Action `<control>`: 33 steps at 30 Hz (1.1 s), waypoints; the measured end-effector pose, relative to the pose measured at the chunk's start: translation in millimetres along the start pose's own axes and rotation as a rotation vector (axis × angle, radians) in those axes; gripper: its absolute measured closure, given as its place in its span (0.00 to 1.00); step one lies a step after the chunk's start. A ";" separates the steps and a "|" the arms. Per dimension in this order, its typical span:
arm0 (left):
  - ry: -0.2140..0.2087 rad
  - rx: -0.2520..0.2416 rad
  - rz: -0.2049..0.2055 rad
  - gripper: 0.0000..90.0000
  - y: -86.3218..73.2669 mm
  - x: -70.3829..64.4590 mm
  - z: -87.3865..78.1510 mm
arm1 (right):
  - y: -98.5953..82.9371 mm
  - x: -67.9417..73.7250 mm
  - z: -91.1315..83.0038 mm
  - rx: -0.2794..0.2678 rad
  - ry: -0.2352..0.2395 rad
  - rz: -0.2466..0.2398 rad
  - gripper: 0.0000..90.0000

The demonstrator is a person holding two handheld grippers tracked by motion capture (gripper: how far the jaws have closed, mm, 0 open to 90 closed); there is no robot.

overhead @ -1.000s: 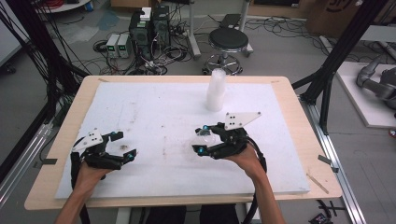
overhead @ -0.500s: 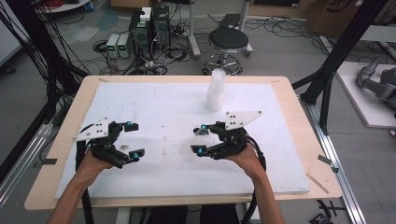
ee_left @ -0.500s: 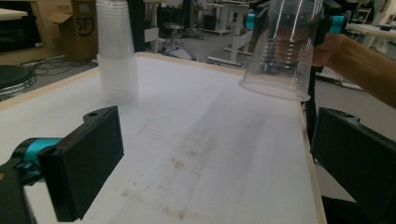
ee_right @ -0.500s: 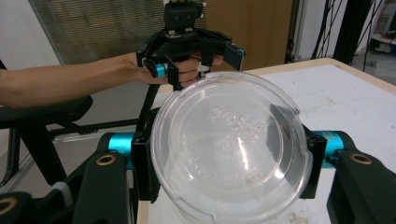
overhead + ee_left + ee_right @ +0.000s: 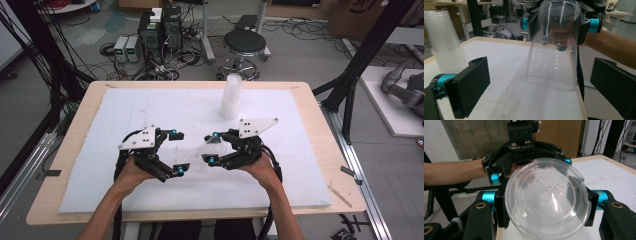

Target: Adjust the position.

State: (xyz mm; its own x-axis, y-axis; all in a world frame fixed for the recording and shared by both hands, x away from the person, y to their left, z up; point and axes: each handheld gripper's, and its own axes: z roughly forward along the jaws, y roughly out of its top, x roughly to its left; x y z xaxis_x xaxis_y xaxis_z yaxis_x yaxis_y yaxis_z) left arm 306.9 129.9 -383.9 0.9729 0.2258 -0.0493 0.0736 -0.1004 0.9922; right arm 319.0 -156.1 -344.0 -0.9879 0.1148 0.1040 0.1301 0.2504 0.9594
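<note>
Cup (image 5: 547,200) clamped in right gripper (image 5: 212,148); left gripper (image 5: 177,152), jaws wide and empty, has closed in from 9 o'clock, handover likely.

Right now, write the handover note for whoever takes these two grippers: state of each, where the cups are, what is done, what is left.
Right gripper: shut on one clear plastic cup, held on its side above the white foam board, base toward the right gripper's camera, mouth toward the left gripper.
Left gripper: open, empty, jaws spread on either side of the cup's open end, not touching it.
Stack of clear plastic cups: upright at the far side of the board.
Done: one cup is in the right gripper's grip, apart from the stack.
Left: probably close the left gripper on the cup; the purpose is not clear.
</note>
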 end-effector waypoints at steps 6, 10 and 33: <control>0.008 0.019 0.041 0.03 2.3 -7.2 25.8 | 1.6 1.4 -0.6 -0.019 0.011 -0.003 0.45; 0.006 0.015 0.040 0.03 1.7 -9.6 33.8 | 1.4 1.5 -0.5 -0.023 0.014 -0.004 0.45; -0.054 0.000 0.054 0.32 -4.9 -11.2 30.7 | 0.2 1.9 2.1 -0.032 0.045 -0.001 0.45</control>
State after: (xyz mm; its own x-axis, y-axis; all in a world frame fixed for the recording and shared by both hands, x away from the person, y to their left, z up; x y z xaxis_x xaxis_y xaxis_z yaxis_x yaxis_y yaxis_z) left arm 302.4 98.1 -391.7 0.9858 0.1680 -0.0023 0.0212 -0.1110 0.9936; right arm 317.3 -153.8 -344.1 -0.9910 0.0707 0.1140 0.1269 0.2192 0.9674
